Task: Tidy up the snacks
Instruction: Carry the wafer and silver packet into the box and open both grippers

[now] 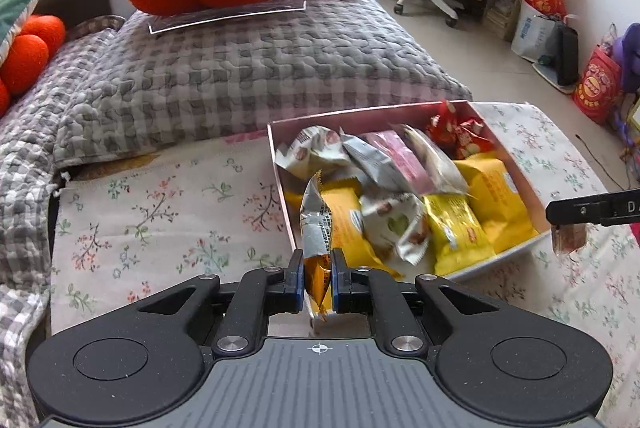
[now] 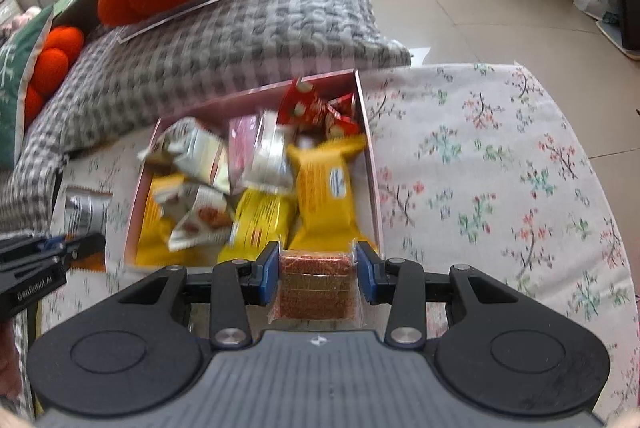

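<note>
Box (image 2: 370,163) ahead of both fingers is nearly full; left gripper (image 1: 317,282) grasps a silver-orange packet (image 1: 316,224), right gripper (image 2: 317,274) a clear-wrapped red-brown biscuit pack (image 2: 314,288), both unplaced

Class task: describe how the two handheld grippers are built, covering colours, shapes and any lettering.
Both the left gripper and right gripper are black, with blue pads on the fingers, angled link bars fixed by silver screws, two round housings and a ribbed grey body bearing a small white mark. White lettering runs along the side of each. No cables or sleeves show.
</note>
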The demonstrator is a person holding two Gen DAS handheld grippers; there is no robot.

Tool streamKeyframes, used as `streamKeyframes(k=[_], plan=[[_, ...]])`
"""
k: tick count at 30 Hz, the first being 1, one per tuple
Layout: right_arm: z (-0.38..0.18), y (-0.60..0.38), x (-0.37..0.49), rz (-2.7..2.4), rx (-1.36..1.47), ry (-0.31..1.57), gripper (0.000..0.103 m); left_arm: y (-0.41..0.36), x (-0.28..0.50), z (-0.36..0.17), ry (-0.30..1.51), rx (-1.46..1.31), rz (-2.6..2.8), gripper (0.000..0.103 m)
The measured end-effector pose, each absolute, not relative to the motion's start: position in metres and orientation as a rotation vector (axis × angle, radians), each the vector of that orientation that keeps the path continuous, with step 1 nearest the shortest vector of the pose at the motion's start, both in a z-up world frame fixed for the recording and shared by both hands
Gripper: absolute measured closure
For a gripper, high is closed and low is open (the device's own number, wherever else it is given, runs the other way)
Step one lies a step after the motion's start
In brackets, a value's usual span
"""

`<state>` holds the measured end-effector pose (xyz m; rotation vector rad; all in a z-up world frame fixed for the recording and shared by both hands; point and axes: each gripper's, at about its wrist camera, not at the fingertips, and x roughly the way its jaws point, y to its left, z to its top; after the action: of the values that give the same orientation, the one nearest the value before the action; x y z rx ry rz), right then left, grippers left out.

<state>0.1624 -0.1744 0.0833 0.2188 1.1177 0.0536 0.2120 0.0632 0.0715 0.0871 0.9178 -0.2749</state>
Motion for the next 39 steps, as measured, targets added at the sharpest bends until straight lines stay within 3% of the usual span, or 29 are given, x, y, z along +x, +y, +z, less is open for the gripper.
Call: streamKeyframes(k=[23,30,39], plan=[[0.080,-0.164,0.189,0.116,0.240,1.042,0.066,0.036,0.233,0.035,0.946,0.201,-0.155,0.092],[0.079,-0.147,0.198,0.133,0.198,1.030,0.066,0.043,0.232,0.048,0.928,0.171,-0.239,0.083],[0.075,-0.136,0.211,0.165,0.181,1.009,0.066,0.063,0.233,0.048,0.947,0.068,-0.246,0.088]])
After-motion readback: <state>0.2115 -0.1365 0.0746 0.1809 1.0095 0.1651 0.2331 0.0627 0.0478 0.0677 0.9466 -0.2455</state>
